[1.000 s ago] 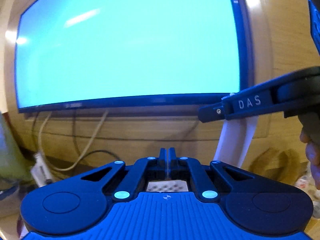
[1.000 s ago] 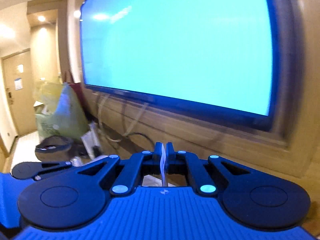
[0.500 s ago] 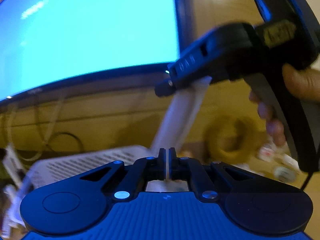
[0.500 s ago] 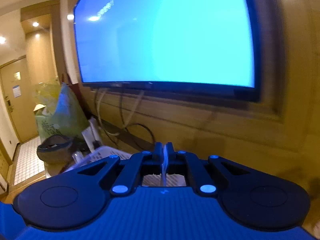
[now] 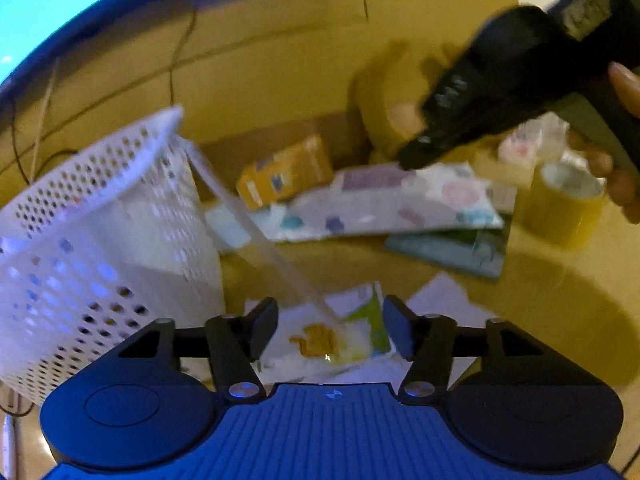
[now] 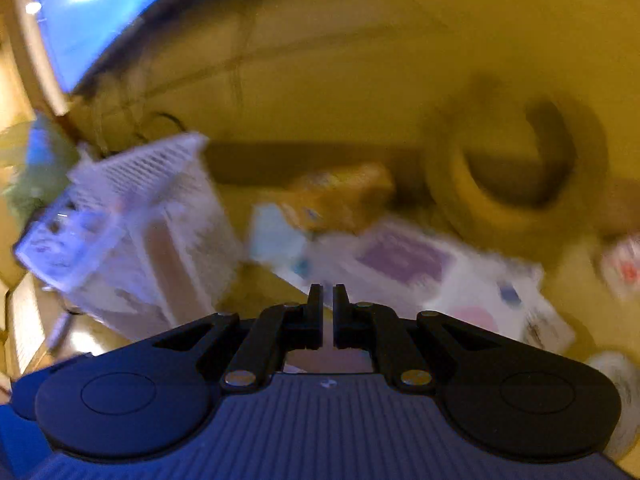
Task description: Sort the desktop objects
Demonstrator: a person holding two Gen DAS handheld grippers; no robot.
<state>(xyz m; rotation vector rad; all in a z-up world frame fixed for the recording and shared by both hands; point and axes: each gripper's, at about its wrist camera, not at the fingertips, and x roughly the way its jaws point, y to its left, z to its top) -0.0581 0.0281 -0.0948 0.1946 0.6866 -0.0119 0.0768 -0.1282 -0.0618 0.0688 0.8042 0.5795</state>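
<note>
A white perforated basket point(image 5: 100, 240) stands tilted on the wooden desk at the left; it also shows in the right wrist view point(image 6: 132, 236). My left gripper point(image 5: 330, 330) is open, above a picture card point(image 5: 332, 340) lying on papers. A thin white strip point(image 5: 256, 236), blurred, runs from the basket rim down toward the card. My right gripper point(image 6: 328, 316) has its jaws a narrow gap apart with nothing between them; it also shows in the left wrist view point(image 5: 460, 128), above the booklets.
An orange box point(image 5: 286, 172), patterned booklets point(image 5: 392, 200) and a teal booklet point(image 5: 452, 252) lie mid-desk. Yellow tape rolls point(image 5: 564, 208) point(image 6: 516, 172) stand at the right. A lit screen point(image 5: 60, 8) and cables hang on the wall behind.
Both cameras tilted down from the screen to the desk. My left gripper opened and let go of the thin white strip. My right gripper's jaws parted slightly and the strip is gone from them.
</note>
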